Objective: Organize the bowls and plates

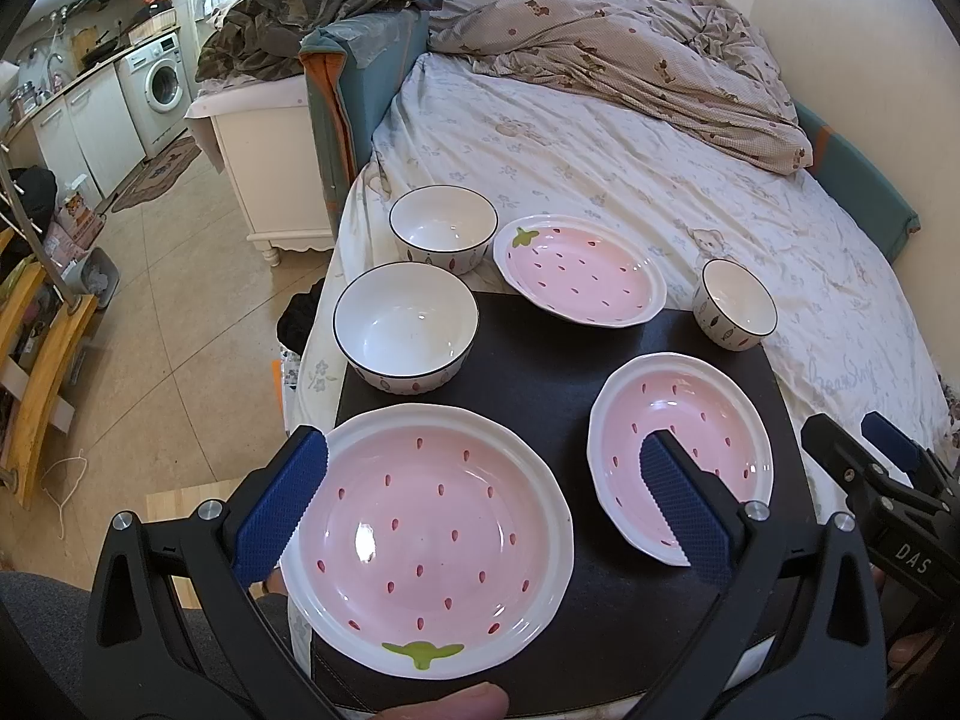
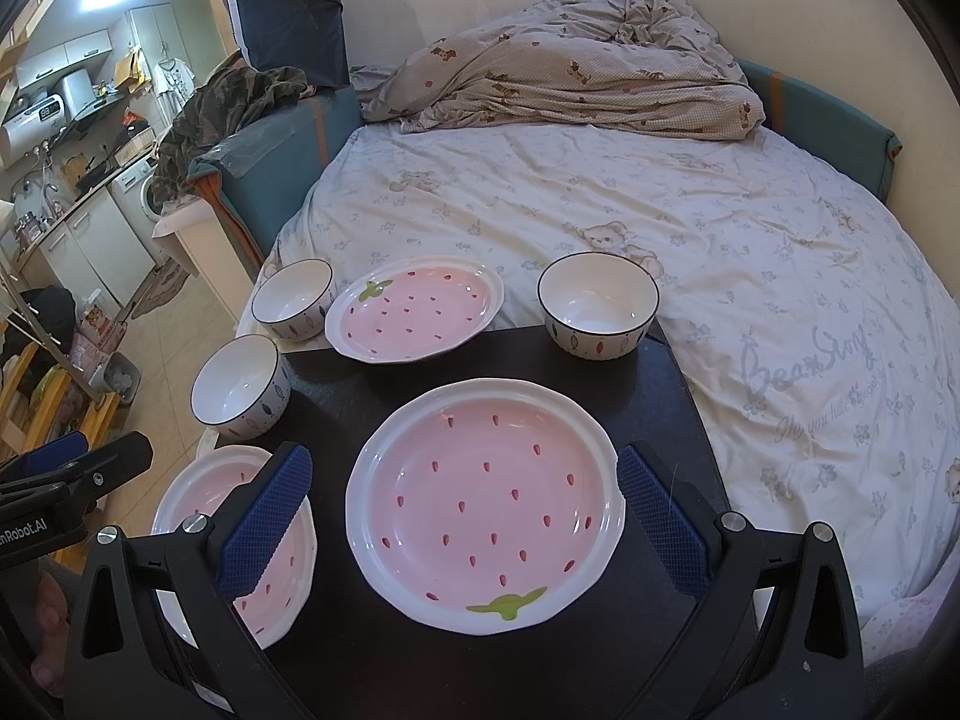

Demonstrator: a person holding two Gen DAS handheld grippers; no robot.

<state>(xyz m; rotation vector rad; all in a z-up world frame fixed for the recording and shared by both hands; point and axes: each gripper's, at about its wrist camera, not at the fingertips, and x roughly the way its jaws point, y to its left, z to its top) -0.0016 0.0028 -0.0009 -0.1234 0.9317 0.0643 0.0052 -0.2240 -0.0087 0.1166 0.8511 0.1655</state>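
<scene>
- Left wrist view, far left: near bowl [image 1: 406,327], white with a dark rim, stands at the left edge of the black tabletop [image 1: 540,360].
- Behind it: far bowl [image 1: 443,237], same pattern, stands on the bedsheet [image 1: 600,180] just past the tabletop's back edge.
- Front left: left plate [image 1: 427,531], pink strawberry pattern with a white rim, green stem toward the camera; it lies at the tabletop's near corner.
- Left gripper [image 1: 480,510]: jaws wide apart, blue pads on either side of the left plate and above it; whether the left pad touches the rim is hard to judge from this angle.
- Centre back: back plate [image 1: 579,270], same pattern, lies half on the tabletop's far edge and half on the bedsheet, just beside the far bowl.
- Right wrist view, centre: middle plate [image 2: 485,501], stem toward the camera, flat on the tabletop, well apart from the back plate.
- Right gripper [image 2: 465,516]: jaws spread wide, holding nothing; the middle plate lies between its blue pads, with dark gaps showing on both sides.
- Right back: small bowl [image 2: 597,303], dark-rimmed, stands at the tabletop's far right edge.
- Beyond: rumpled quilt [image 2: 570,60] is heaped at the head of the bed.
</scene>
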